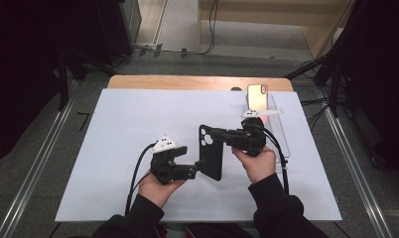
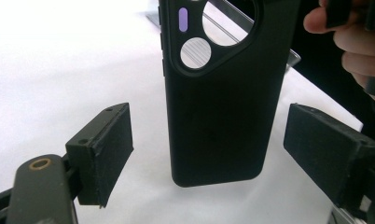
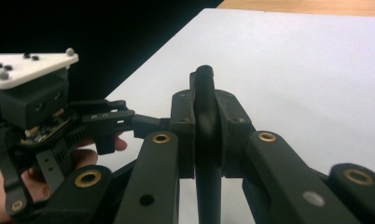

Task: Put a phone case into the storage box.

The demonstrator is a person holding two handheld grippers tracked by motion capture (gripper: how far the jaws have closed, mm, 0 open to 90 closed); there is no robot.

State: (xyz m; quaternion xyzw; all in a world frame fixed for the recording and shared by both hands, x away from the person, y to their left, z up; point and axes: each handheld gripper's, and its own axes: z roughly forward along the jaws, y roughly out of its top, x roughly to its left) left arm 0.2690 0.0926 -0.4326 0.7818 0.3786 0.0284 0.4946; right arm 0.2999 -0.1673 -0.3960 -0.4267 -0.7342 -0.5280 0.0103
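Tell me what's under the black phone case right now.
Under the black phone case, bare white table; its lower end seems to hang clear. The right gripper clamps its edge; the left gripper pads flank it without touching. Its far face is hidden.

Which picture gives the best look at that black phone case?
The left gripper view: the phone case faces it, camera cutout plain. The high view shows it small; the right gripper view shows its thin edge, clamped.

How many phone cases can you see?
2. A black phone case is pinched upright in the right claw over the white table. A shiny phone case stands at the back on a clear stand.
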